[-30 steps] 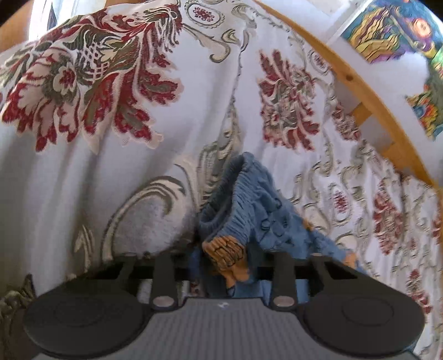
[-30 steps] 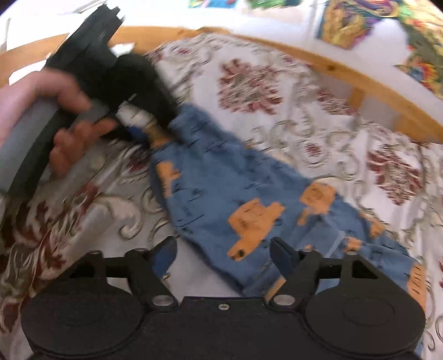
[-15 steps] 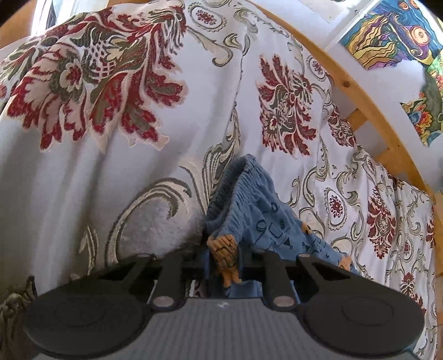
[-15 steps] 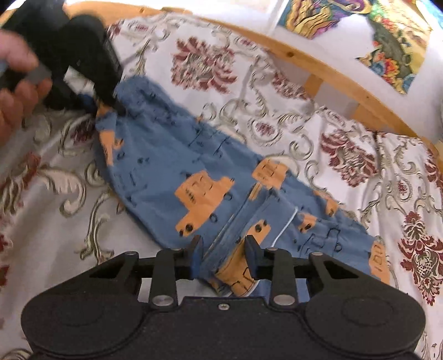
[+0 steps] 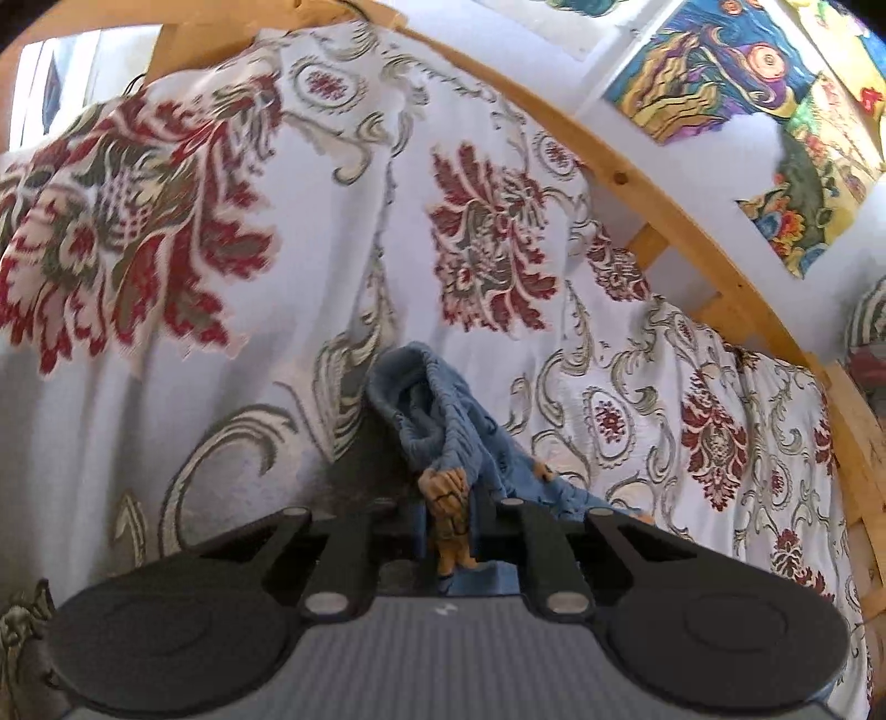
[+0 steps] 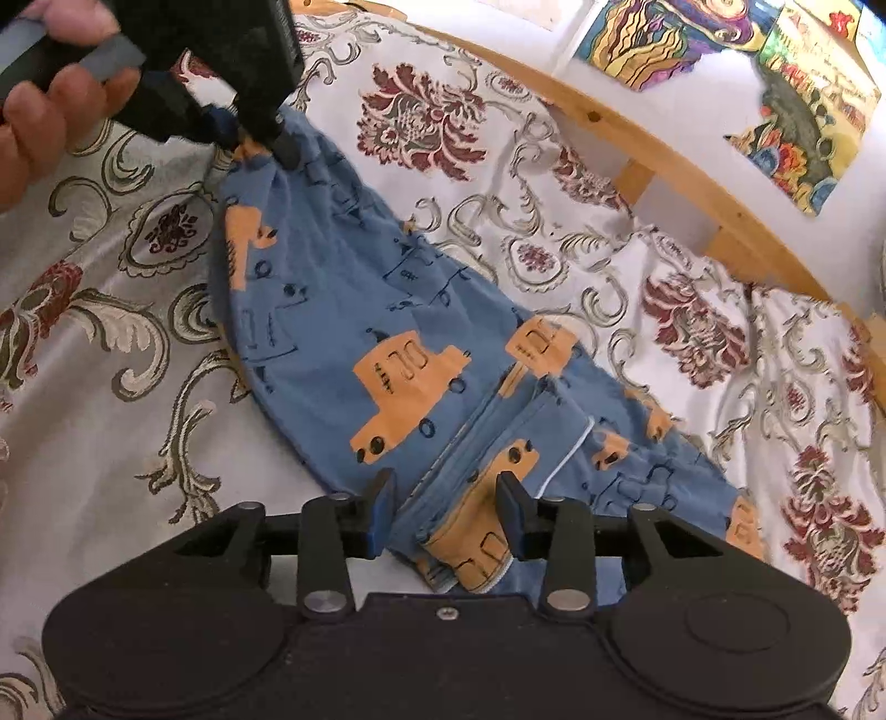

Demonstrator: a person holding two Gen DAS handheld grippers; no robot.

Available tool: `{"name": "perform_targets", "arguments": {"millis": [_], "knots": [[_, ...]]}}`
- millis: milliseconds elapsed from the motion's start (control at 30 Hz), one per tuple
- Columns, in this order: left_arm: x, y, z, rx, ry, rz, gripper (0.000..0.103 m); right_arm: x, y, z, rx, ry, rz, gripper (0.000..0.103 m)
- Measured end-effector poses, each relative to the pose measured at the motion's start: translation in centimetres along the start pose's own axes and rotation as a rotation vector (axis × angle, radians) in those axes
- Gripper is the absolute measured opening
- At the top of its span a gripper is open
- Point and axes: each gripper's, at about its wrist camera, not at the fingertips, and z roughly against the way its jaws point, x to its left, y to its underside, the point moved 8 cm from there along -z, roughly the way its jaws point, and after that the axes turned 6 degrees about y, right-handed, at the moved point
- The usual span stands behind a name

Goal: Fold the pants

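Fingers of the left gripper (image 5: 451,545) were closing on a bunched orange-and-blue corner of the pants (image 6: 354,310), the cloth pinched between them and raised off the bed; the waistband (image 5: 426,399) puckered up just beyond the tips. The person's hand (image 6: 50,105) gripped that tool at the far left of the right-hand view. The right gripper (image 6: 446,512) had its fingers spreading, stood apart on either side of a folded leg hem (image 6: 470,531), the blue pads not pressing it. Between the two grippers the pants stretched diagonally across the bedspread (image 6: 111,343), white with red flowers and grey scrolls. Bare spread lay open to the left and in front of the garment, giving room to move. Beyond it, a wooden bed rail (image 6: 653,149) curved along the far edge, close to the wall, where colourful pictures (image 6: 653,39) hung.
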Motion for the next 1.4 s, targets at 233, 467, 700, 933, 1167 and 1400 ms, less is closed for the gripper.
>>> {"name": "perform_targets", "arguments": {"millis": [233, 467, 700, 933, 1167, 1400], "knots": [[-1.3, -0.4, 0.5, -0.016, 0.051, -0.036, 0.013, -0.3, 0.0, -0.4, 0.023, -0.035, -0.038, 0.040], [-2.6, -0.8, 1.0, -0.026, 0.092, -0.071, 0.013, -0.9, -0.1, -0.1, 0.020, -0.051, -0.097, 0.046], [-6.8, -0.7, 1.7, -0.023, 0.179, -0.177, 0.013, -1.3, 0.1, 0.0, 0.019, -0.073, -0.149, 0.047], [-13.1, 0.7, 2.7, 0.004, 0.282, -0.334, 0.013, -4.8, 0.7, 1.7, -0.014, -0.063, -0.306, 0.049], [-18.8, 4.1, 2.7, 0.063, 0.349, -0.453, 0.013, -8.9, 1.6, 4.9, -0.107, -0.131, -0.443, 0.083], [-22.1, 8.1, 1.0, 0.146, 0.387, -0.533, 0.012, -13.2, 4.5, 5.7, -0.065, -0.041, -0.448, 0.082]]}}
